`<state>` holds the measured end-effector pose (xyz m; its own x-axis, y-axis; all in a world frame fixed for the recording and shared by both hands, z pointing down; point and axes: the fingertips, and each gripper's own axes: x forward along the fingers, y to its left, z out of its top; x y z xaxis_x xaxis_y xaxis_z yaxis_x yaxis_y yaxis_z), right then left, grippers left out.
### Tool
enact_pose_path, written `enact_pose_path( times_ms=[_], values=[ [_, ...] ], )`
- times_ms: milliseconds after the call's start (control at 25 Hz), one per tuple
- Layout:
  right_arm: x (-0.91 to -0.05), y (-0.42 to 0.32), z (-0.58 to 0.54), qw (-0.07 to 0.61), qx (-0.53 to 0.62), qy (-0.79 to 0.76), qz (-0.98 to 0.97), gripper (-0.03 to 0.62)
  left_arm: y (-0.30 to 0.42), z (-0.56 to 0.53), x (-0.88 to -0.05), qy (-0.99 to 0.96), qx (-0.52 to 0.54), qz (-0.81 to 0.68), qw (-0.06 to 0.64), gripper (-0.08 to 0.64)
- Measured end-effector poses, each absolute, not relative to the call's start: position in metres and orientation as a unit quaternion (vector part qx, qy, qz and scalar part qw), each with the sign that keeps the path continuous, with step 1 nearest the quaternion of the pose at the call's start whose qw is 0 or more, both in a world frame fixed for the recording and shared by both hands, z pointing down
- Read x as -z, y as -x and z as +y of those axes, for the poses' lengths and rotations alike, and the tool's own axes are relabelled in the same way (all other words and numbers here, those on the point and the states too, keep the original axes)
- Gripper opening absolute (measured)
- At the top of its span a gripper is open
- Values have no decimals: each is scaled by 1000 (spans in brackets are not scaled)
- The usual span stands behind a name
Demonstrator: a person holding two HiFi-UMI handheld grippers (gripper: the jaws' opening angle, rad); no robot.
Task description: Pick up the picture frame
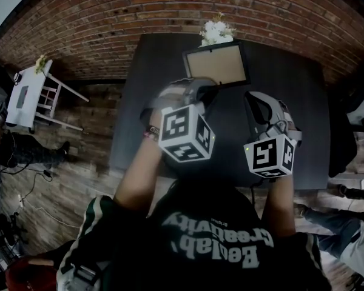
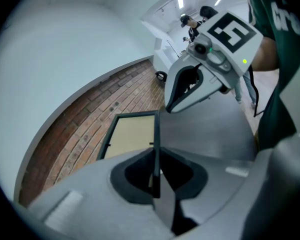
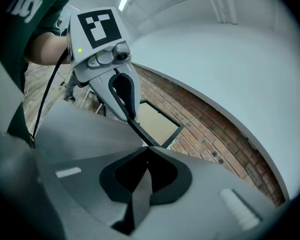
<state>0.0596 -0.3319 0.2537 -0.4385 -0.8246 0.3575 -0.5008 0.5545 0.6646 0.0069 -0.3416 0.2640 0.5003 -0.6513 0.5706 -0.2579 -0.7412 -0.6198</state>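
Picture frame (image 1: 215,64) is hanging tilted at upper centre of the head view, above the table (image 1: 291,138); left gripper (image 2: 155,159) is clamping its lower edge, right gripper (image 3: 147,149) is pinching its lower right corner.

A frame (image 1: 216,64) is at the far side of a dark table (image 1: 144,108), with white flowers (image 1: 216,33) behind it. The left gripper (image 1: 204,92) is at its near left corner, and the right gripper (image 1: 253,96) is just beside its near right corner.

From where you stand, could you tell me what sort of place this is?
Probably an indoor studio or lab dressed as a room: a brick wall, a dark table with white flowers at its far edge, and cables trailing on the wooden floor.
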Motion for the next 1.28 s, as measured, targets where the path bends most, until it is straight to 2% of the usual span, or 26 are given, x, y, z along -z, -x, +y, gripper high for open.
enact_pose_path(
  times_ms=[680,1280],
  values=[
    [-233,-59,-350,281,235,-427,-826,5,-14,-353,-255,835,409,283,237,44],
    [-236,-56,-357,286,236,-415,-831,6,-13,-360,-255,835,407,286,235,44]
  ],
)
